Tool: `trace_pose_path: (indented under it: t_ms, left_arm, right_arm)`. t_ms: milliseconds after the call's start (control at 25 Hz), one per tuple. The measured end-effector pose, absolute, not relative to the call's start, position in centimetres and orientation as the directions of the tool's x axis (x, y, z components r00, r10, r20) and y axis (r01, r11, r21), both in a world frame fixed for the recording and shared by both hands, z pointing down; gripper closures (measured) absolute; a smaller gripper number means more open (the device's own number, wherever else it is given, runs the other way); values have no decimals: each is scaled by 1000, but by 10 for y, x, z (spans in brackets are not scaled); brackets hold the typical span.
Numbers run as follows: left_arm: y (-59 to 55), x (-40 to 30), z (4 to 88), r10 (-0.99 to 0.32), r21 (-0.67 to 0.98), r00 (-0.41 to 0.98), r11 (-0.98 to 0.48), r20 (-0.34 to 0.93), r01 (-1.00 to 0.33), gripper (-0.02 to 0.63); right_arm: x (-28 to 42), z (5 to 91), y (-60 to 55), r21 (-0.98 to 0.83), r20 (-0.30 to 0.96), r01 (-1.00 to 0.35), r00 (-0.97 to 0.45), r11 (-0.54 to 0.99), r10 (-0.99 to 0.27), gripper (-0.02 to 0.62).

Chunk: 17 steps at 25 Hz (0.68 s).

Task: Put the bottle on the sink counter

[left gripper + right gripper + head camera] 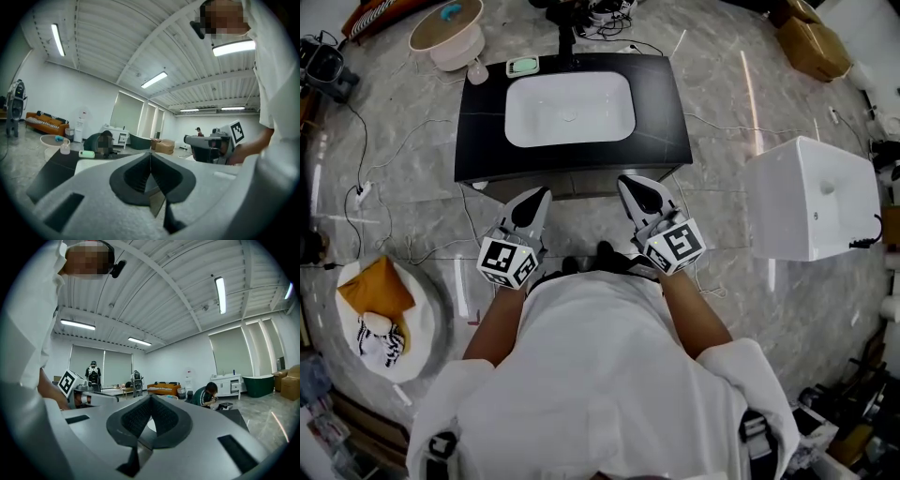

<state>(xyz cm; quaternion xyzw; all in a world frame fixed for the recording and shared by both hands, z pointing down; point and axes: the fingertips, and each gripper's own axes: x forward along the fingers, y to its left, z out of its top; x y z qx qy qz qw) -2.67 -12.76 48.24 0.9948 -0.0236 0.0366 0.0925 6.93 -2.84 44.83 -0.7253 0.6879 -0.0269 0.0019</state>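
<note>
Left gripper [542,195], right gripper [628,184]: jaws closed, empty, ribbed dark pads. Only head view shows rounded white basin [569,110] in matte black counter [478,141]. Small clear bottle [477,71] at counter's rear-left corner.

The head view is looking steeply down on the sink worktop [478,112]; both gripper views are looking low across it.
</note>
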Motion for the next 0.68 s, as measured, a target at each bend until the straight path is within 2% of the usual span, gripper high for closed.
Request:
trace_pose_path:
  t_ms: [120,680]
  left_arm:
    - [-129,-42,490,-17,260,996,-965,83,-38,589]
    - [-143,-62,495,34,300,996,-954,79,9,589]
  right_arm:
    - [56,457,-32,-65,43,-996,60,-63,-997,581]
    - [36,460,-58,-37,86,-997,64,-68,-994,581]
